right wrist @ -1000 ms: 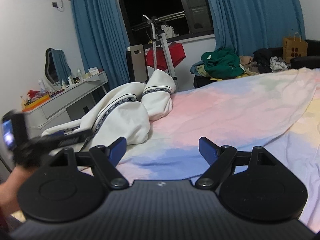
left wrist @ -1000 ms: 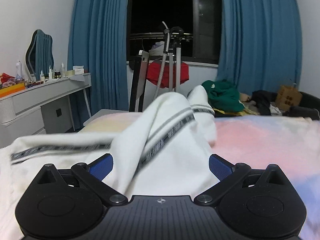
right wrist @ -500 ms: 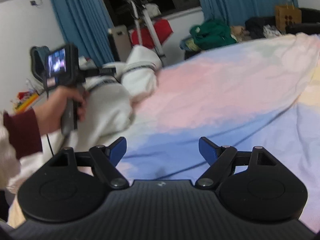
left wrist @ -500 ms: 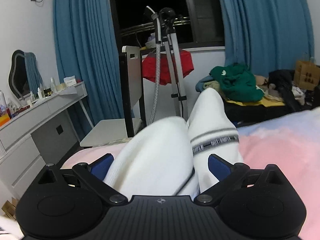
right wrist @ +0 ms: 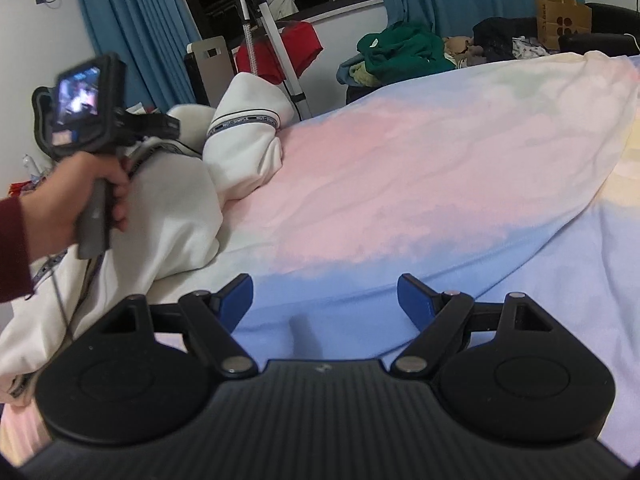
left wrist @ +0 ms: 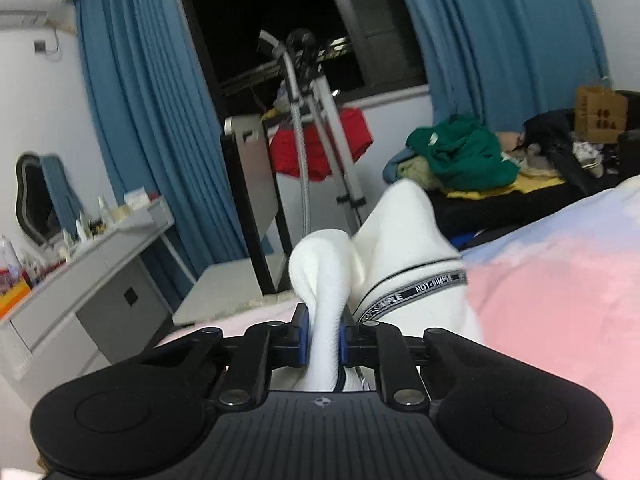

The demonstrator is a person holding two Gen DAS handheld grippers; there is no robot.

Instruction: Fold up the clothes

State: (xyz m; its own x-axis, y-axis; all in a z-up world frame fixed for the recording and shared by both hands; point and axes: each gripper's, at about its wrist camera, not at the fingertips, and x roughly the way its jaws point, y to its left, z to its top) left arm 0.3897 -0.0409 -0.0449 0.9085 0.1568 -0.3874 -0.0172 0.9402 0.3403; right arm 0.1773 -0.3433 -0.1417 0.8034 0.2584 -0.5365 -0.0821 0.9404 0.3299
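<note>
While the left gripper (left wrist: 323, 336) is clenched on a ridge of the white garment (left wrist: 404, 248) at lower centre of the left wrist view, the blue pads (left wrist: 303, 336) squeeze a thick roll of cloth between them; grip looks deep, fabric runs back past the pads toward the body of the tool; good hold, judged unlikely to slip.

Right gripper (right wrist: 325, 300) hangs released at bottom centre of the right wrist view, jaws wide apart, nothing between them, over the pastel bedsheet (right wrist: 420, 168); blue part of the sheet directly ahead of it.

Same garment (right wrist: 168, 208) sits bunched at left of the right wrist view, heaped on the bed, not flat; a cuff or hem with black lettered band (right wrist: 244, 122) stands up at upper left centre; the person's hand (right wrist: 76, 196) holding the left tool is at the left edge, dark red sleeve (right wrist: 14, 248) below it.

Step in hand, as a judgement: left has a pinch, cloth needs to be spread before any fold; whether this is a pull to lay it out or a fold being carried over, cannot tell from the crumpled heap.

To do it well: keep left pinch firm, lift enough that the bulk clears the bed, draw toward the open pink area at centre right; right should take a second edge well apart from the left pinch, ideally along the banded hem, so tension runs between two points; avoid grabbing the sheet along with the garment; avoid dragging the heap off the left edge of the bed.
</note>
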